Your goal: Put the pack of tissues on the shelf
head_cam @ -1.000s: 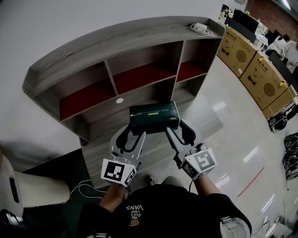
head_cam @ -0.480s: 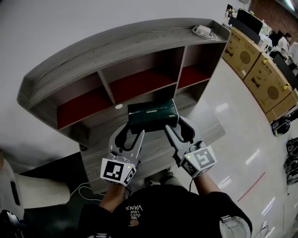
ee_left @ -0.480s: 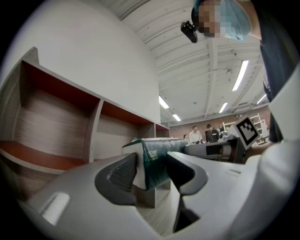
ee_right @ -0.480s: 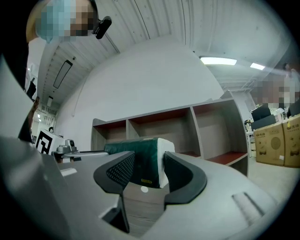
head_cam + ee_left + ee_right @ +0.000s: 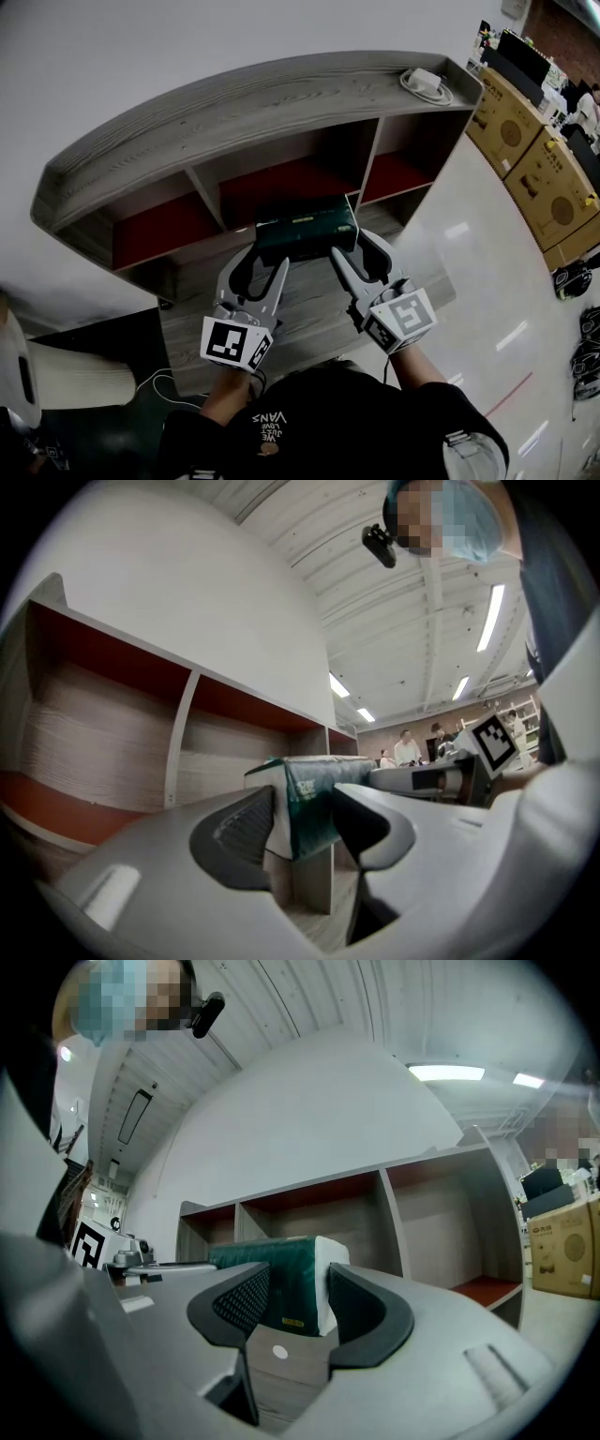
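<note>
A dark green pack of tissues (image 5: 305,232) hangs level between my two grippers, in front of the middle compartment of the grey wooden shelf (image 5: 244,103). My left gripper (image 5: 260,255) is shut on the pack's left end and my right gripper (image 5: 349,251) on its right end. In the left gripper view the pack of tissues (image 5: 314,794) sits pinched between the jaws of the left gripper (image 5: 302,819). The right gripper view shows the pack of tissues (image 5: 277,1283), with its white end, between the jaws of the right gripper (image 5: 298,1299). The shelf's compartments have red floors.
A white charger with its cable (image 5: 427,82) lies on the shelf top at the right. A lower wooden ledge (image 5: 309,314) runs under the grippers. Cardboard boxes (image 5: 534,141) stand at the right, a white rounded object (image 5: 56,384) and a floor cable (image 5: 164,380) at the left.
Both grippers have carried the pack forward, from over the lower ledge up to the mouth of the middle compartment. The shelf now fills more of the head view.
</note>
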Available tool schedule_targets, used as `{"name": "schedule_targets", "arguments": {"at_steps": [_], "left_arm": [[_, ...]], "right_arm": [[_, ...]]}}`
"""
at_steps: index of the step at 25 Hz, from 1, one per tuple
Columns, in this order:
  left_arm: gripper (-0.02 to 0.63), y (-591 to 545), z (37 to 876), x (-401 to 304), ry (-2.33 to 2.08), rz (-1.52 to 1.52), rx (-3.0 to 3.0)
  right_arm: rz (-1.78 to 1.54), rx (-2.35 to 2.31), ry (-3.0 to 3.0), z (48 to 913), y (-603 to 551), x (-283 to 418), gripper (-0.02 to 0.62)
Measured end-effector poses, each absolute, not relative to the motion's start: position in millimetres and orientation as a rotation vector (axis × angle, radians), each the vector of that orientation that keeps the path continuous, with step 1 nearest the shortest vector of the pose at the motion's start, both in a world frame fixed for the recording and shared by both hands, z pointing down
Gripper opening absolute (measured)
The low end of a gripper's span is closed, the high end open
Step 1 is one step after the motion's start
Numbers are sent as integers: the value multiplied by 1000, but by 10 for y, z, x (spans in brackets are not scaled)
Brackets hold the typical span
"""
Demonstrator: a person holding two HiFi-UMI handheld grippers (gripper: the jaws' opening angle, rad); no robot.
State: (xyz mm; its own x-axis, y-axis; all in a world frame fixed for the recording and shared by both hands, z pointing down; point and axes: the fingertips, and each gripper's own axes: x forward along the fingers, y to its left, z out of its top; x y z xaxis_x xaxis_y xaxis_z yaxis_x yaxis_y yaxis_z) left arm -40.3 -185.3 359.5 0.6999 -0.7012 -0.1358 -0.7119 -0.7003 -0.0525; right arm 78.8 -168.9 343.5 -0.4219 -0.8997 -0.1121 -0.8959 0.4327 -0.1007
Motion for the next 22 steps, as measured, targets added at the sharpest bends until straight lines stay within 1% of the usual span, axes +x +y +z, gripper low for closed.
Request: {"name": "schedule_targets", "arguments": {"at_steps": [13, 22], "left_arm": [[225, -2217, 3585, -350, 1292, 168, -2735], [225, -2420, 3680, -332, 1345, 115, -2702]], "right_arm": [[-54, -1542, 2609, 3453, -2146, 871, 189], [-72, -1491, 2628, 3565, -2393, 878, 189]]}}
